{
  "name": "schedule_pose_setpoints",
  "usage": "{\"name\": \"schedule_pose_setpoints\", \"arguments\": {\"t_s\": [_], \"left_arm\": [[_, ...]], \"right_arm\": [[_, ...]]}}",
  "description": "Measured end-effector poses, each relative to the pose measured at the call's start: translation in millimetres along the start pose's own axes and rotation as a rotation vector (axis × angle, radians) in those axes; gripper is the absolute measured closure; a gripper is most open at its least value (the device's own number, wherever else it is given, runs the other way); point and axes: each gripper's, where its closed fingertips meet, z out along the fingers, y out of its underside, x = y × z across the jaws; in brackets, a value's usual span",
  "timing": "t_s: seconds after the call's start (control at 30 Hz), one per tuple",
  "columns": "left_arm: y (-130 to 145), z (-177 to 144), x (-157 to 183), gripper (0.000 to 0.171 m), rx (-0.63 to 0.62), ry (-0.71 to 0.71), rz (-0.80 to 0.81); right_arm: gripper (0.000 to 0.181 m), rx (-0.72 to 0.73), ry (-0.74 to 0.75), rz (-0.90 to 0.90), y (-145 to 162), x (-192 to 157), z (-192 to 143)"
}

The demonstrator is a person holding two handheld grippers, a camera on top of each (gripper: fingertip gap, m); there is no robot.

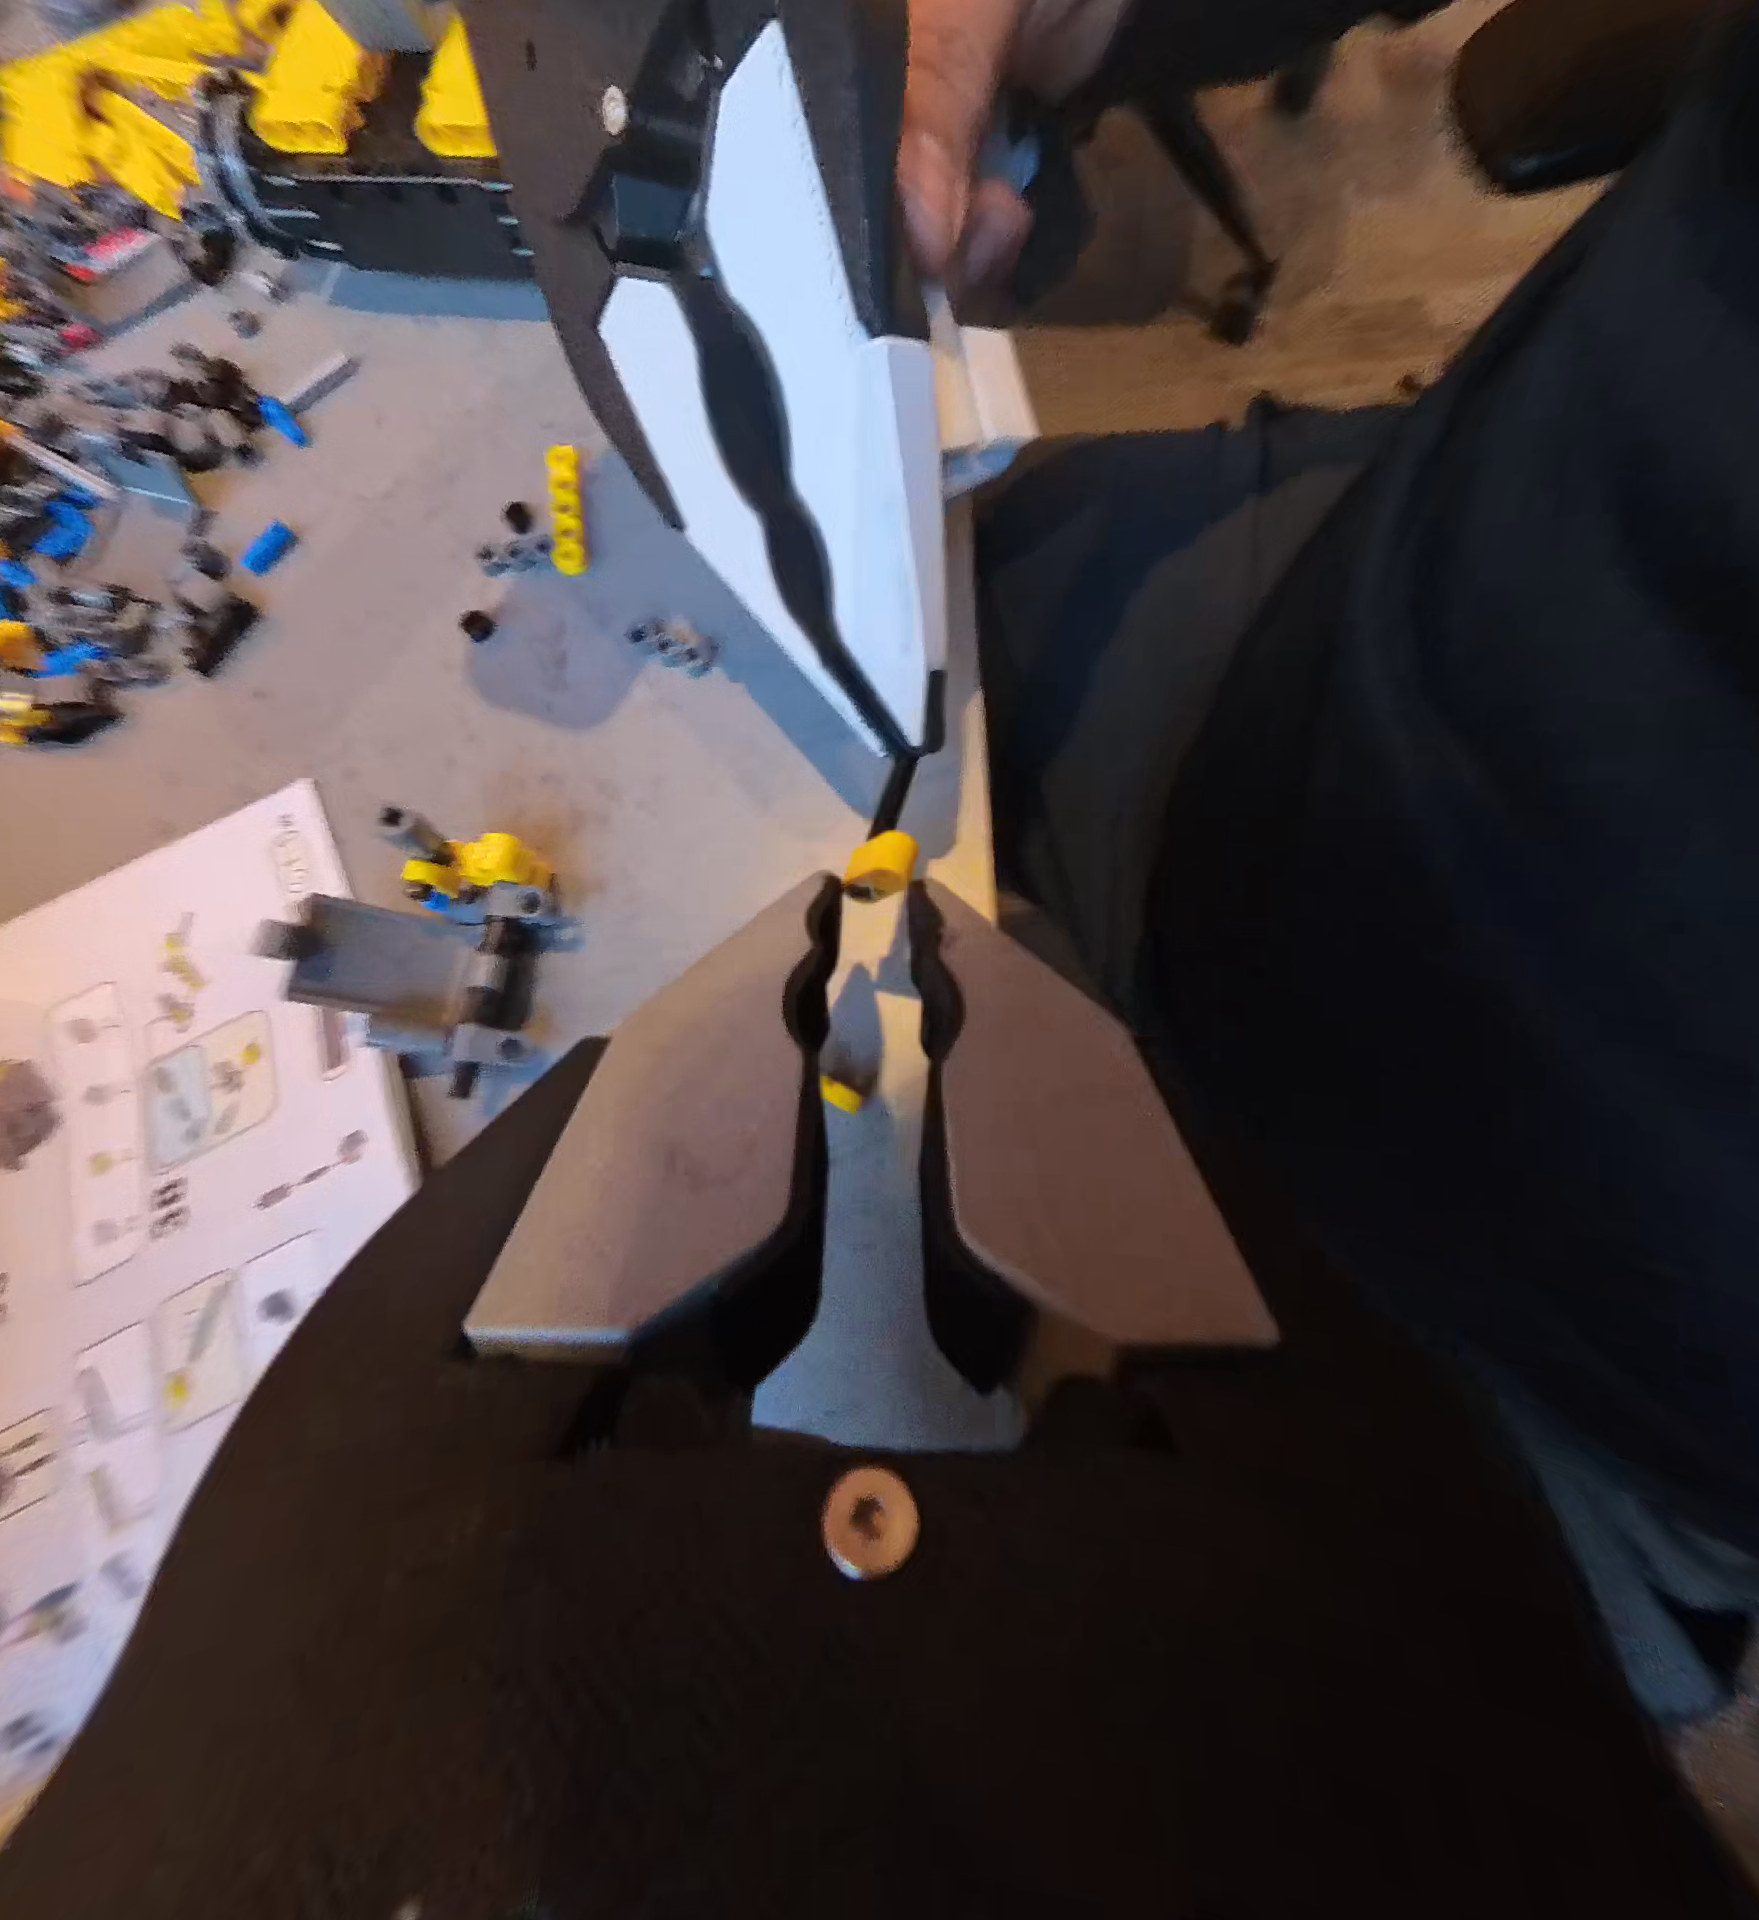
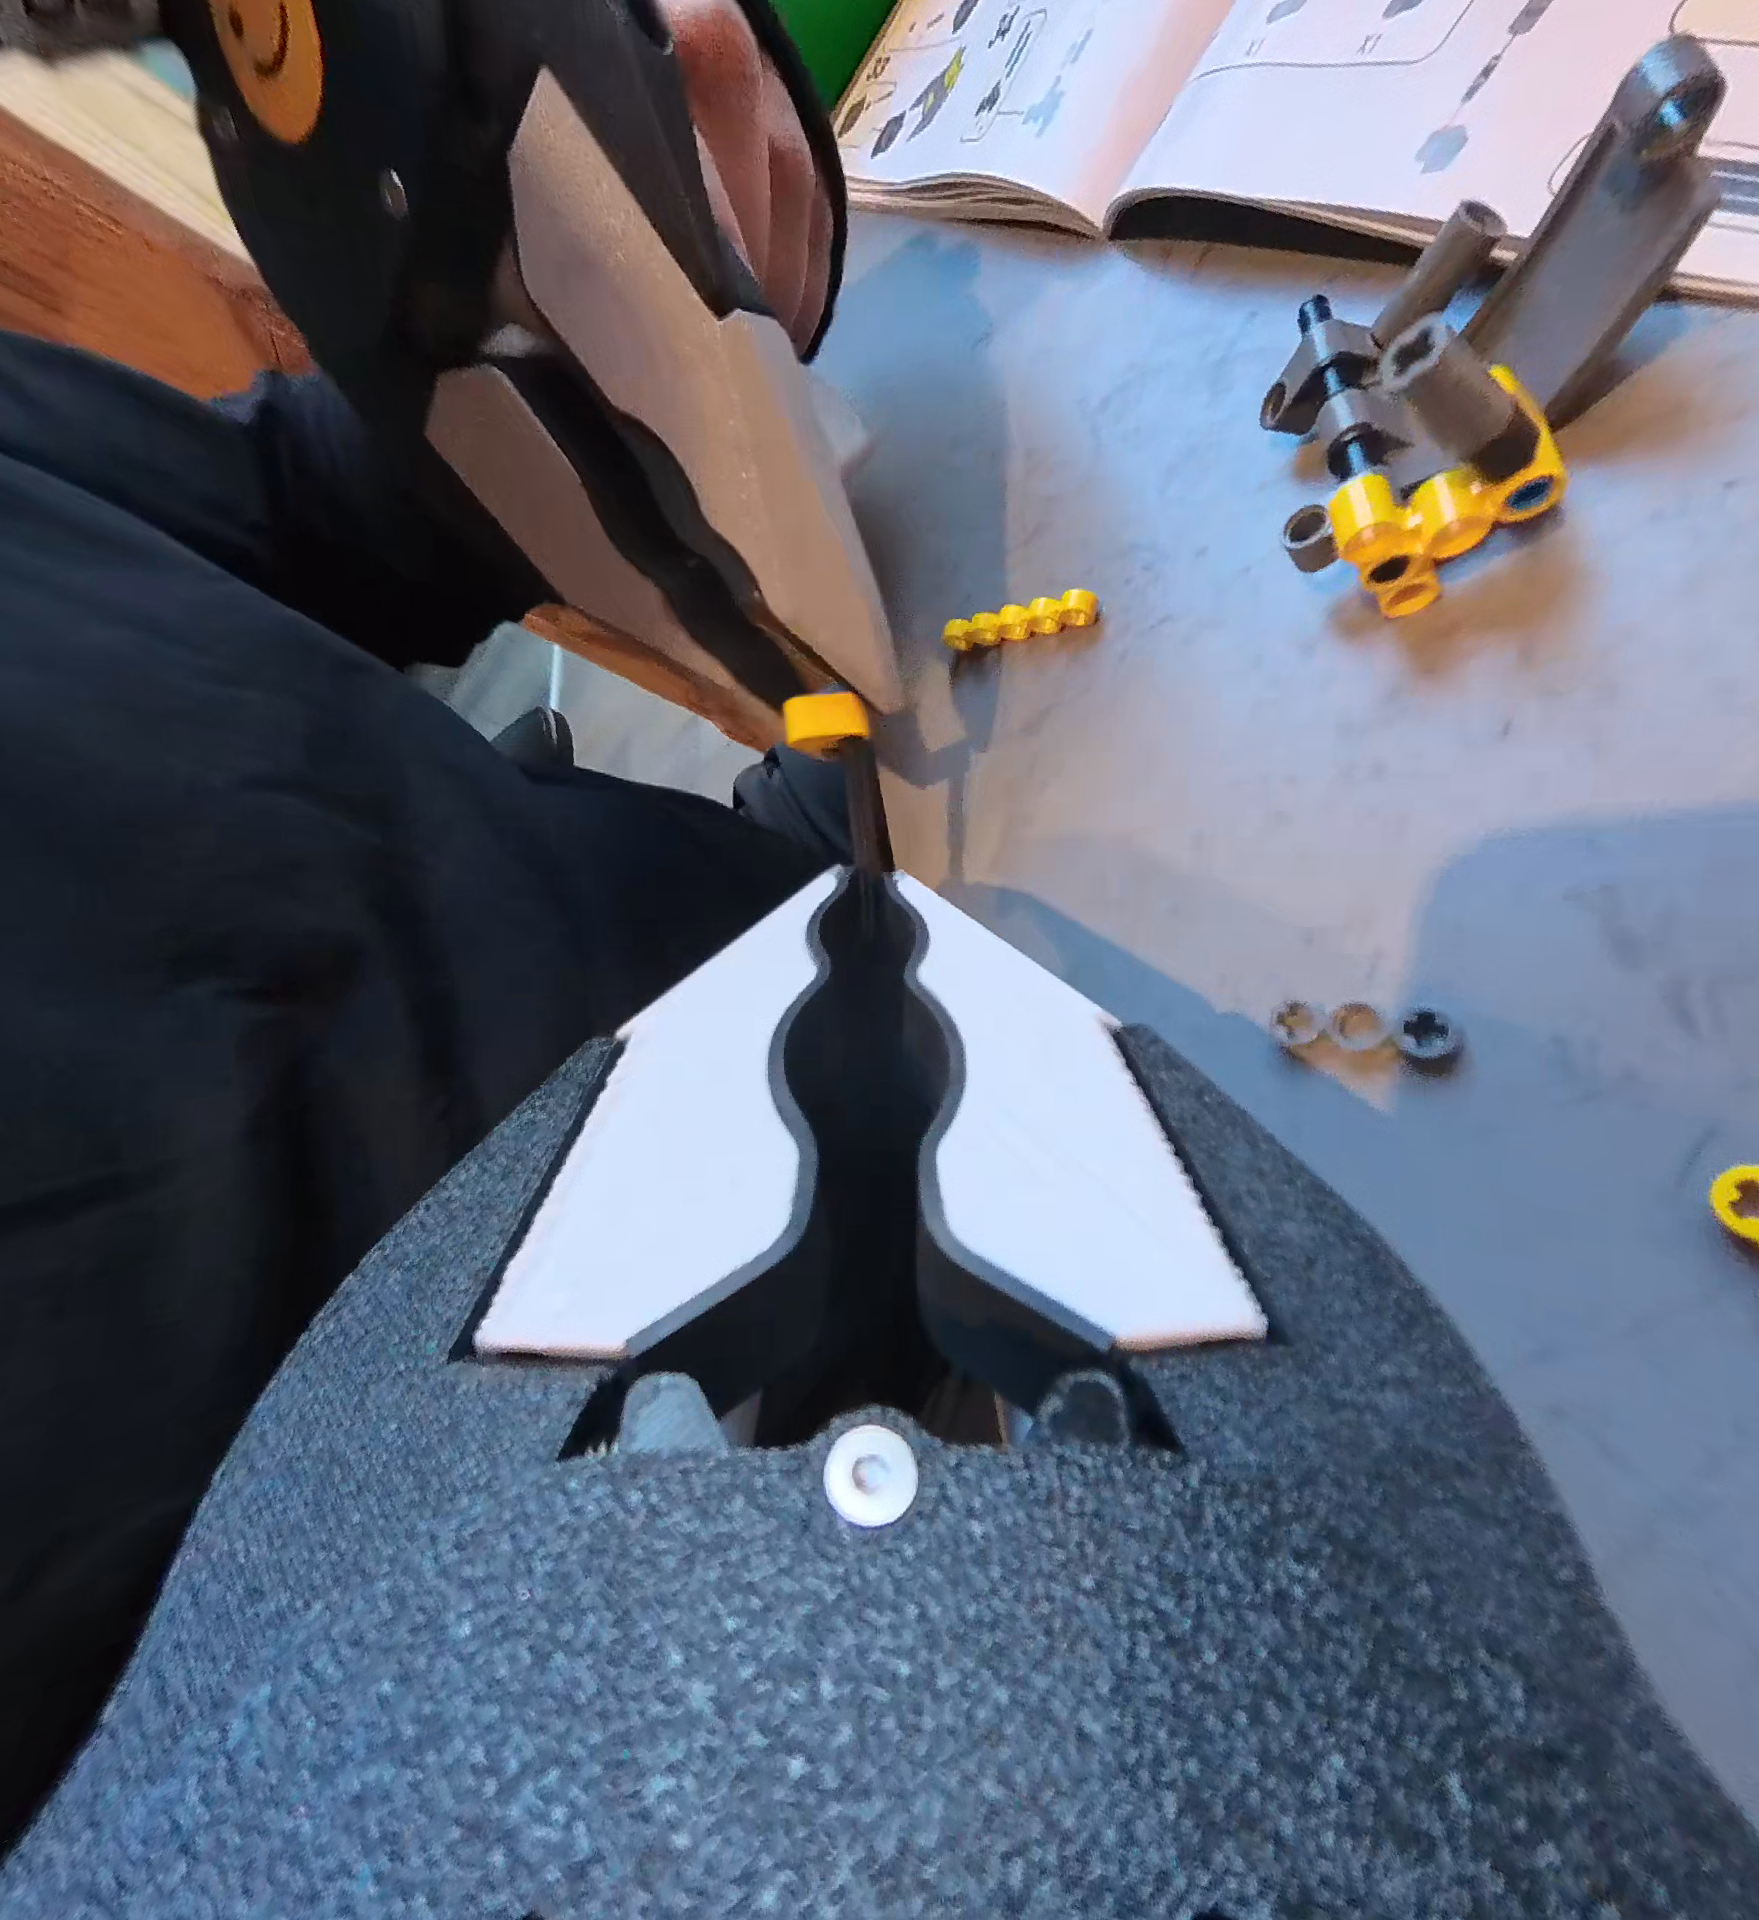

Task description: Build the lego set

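My right gripper (image 2: 867, 875), with white fingers, is shut on a thin black axle (image 2: 867, 821) that sticks out past its tips. A small yellow bush (image 2: 826, 719) sits at the axle's far end. My left gripper (image 1: 873, 885), with tan fingers, has its tips closed around that yellow bush (image 1: 880, 862). In the left wrist view the right gripper (image 1: 906, 743) comes down from above with the axle (image 1: 894, 795). In the right wrist view the left gripper (image 2: 844, 701) comes in from the upper left. Both meet above the table's near edge.
An open instruction booklet (image 1: 127, 1195) (image 2: 1270, 125) lies on the grey table (image 2: 1270, 779). Nearby are a grey and yellow sub-assembly (image 1: 439, 956) (image 2: 1426, 436), a yellow beam (image 1: 565, 509) (image 2: 1020, 618), three small rings (image 2: 1363, 1029) and a parts pile (image 1: 23, 571). A person's dark clothing (image 1: 1477, 831) is close.
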Motion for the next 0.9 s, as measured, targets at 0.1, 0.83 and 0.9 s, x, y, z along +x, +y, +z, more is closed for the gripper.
{"name": "schedule_pose_setpoints", "arguments": {"t_s": [0.1, 0.83, 0.9], "left_arm": [[-4, -1, 6, 0.154, 0.033, 0.094, -0.057], [-12, -1, 4, 0.165, 0.109, 0.531, -0.929], [-12, -4, 3, 0.154, 0.099, 0.511, -0.926]], "right_arm": [[0.177, 0.021, -0.088, 0.043, -2, -8, -1], [0.177, -0.104, 0.563, -0.806, -6, 6, -2], [0.177, -0.101, 0.512, -0.661, -2, 11, 0]]}}
